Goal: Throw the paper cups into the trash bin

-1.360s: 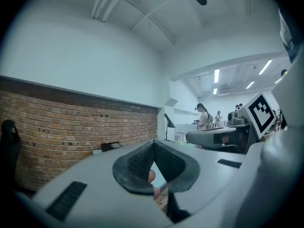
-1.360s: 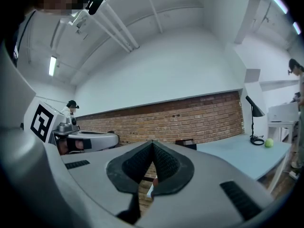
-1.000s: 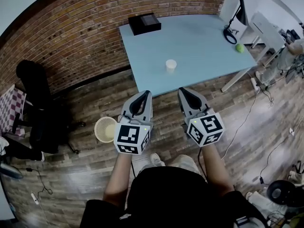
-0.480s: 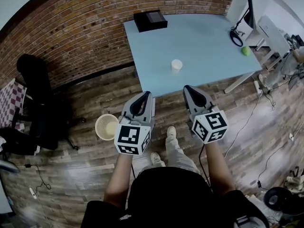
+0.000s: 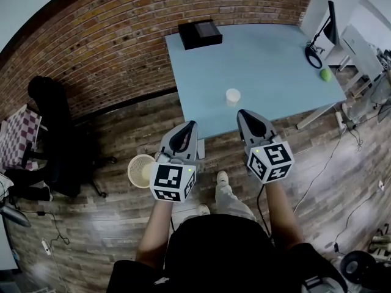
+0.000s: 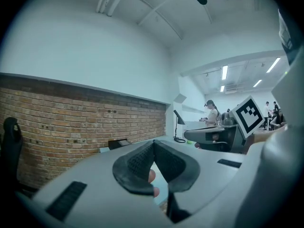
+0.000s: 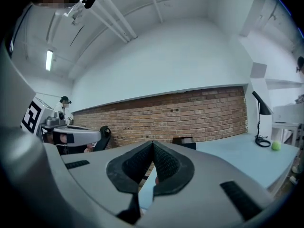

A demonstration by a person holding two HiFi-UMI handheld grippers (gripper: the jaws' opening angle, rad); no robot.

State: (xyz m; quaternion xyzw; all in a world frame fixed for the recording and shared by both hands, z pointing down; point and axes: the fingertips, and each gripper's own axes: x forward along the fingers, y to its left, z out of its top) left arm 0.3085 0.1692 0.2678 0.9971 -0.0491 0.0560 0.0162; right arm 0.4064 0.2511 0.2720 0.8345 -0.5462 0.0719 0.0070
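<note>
A white paper cup (image 5: 233, 96) stands upright on the light blue table (image 5: 269, 54), near its front edge. The round cream trash bin (image 5: 140, 170) sits on the wooden floor, left of my left gripper. My left gripper (image 5: 189, 127) is held above the floor just short of the table's front edge, jaws shut and empty. My right gripper (image 5: 247, 115) hovers at the table's front edge, a little short of the cup, its jaws shut on nothing. In both gripper views the black pads (image 6: 153, 161) (image 7: 152, 160) meet with nothing between them.
A black box (image 5: 200, 34) lies at the table's far left corner. A desk lamp (image 5: 321, 41) and a green ball (image 5: 325, 74) are at the table's right end. A black office chair (image 5: 52, 139) stands at the left by the brick wall. My legs and shoes (image 5: 223, 179) are below the grippers.
The view has shifted as I step toward the table: table, cup and bin sit lower and further right in the frame. Both grippers stay shut and side by side.
</note>
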